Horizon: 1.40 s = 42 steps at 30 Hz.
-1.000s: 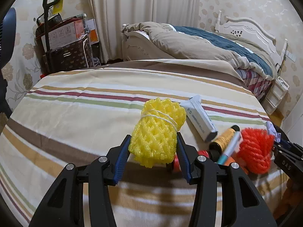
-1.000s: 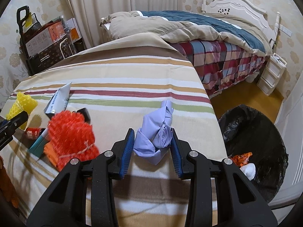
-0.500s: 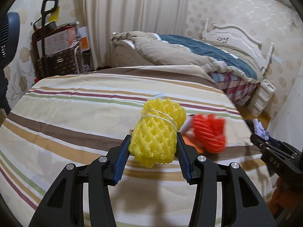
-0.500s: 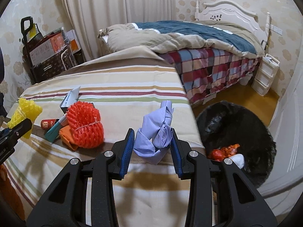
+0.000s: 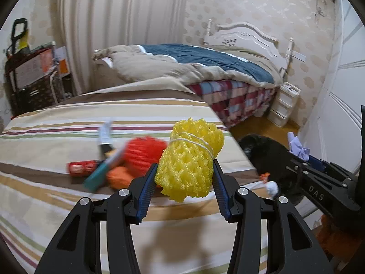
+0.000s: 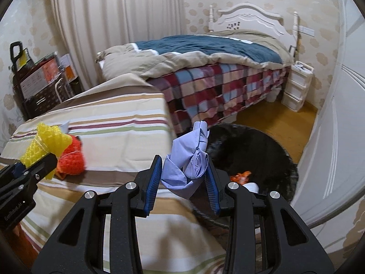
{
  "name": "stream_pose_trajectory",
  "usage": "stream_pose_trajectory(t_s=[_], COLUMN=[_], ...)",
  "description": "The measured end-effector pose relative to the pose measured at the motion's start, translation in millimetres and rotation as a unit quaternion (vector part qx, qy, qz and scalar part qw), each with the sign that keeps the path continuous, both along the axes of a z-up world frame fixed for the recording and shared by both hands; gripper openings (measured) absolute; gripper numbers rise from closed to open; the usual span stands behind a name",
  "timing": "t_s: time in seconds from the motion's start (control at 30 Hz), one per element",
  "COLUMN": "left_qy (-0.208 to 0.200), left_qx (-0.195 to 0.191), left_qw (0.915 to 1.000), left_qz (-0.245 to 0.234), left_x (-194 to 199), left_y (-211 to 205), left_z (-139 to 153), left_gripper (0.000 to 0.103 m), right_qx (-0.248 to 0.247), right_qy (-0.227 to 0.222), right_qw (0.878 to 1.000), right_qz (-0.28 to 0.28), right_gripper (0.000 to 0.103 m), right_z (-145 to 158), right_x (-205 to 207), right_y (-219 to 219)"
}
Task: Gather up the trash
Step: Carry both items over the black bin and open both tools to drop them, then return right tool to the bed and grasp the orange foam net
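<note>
My left gripper (image 5: 184, 180) is shut on a yellow foam net roll (image 5: 190, 157) tied with white string, held above the striped table (image 5: 68, 205). My right gripper (image 6: 183, 173) is shut on a crumpled lilac paper wad (image 6: 190, 159), over the table's right edge beside the black-lined trash bin (image 6: 257, 153). The bin holds orange and white scraps (image 6: 241, 177). An orange foam net (image 5: 142, 153) lies on the table with a red tube (image 5: 83, 167), a teal pen (image 5: 100, 173) and a white box (image 5: 105, 133). The lilac wad (image 5: 297, 147) and right gripper show at the left view's right edge.
A bed (image 6: 205, 54) with a blue and beige duvet and plaid cover stands behind the table. White drawers (image 6: 296, 82) sit by the headboard. A cart with boxes (image 6: 38, 84) stands at the back left. A white door or wardrobe (image 6: 337, 137) borders the bin on the right.
Both grippers have swung rightward with their loads: the table items slid left in view and the black bin came into view, now close in front of the right gripper.
</note>
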<state>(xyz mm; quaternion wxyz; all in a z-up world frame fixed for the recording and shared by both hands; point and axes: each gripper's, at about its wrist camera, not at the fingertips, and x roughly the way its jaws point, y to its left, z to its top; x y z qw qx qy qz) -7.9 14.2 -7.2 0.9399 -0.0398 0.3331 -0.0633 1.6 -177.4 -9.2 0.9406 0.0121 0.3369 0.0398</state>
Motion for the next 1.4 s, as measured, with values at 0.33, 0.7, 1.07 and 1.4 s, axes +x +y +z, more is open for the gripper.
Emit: stream_pose_trajectory(t_s=[0.33, 0.7, 1.07, 1.4], left_qy=[-0.001, 0.031, 0.048, 0.026], left_qx=[0.030, 0.038, 0.049, 0.060], left_qw=[0.9979, 0.9954, 0.9952, 0.9971], left_qz=[-0.057, -0.082, -0.070, -0.040], left_x=[33, 76, 87, 57], left_y=[-79, -136, -142, -103], left_z=[-13, -32, -42, -32], left_gripper=[0.048, 0.048, 0.077, 0.082], right_qx=[0.012, 0.016, 0.018, 0.016], right_qy=[0.016, 0.035, 0.033, 0.027], right_qw=[0.999, 0.996, 0.992, 0.993], right_qz=[-0.048, -0.082, -0.120, -0.115], right_gripper=[0.036, 0.036, 0.060, 0.073], right_z=[-20, -39, -47, -40], right_x=[21, 48, 57, 42], right_y=[-59, -98, -124, -110])
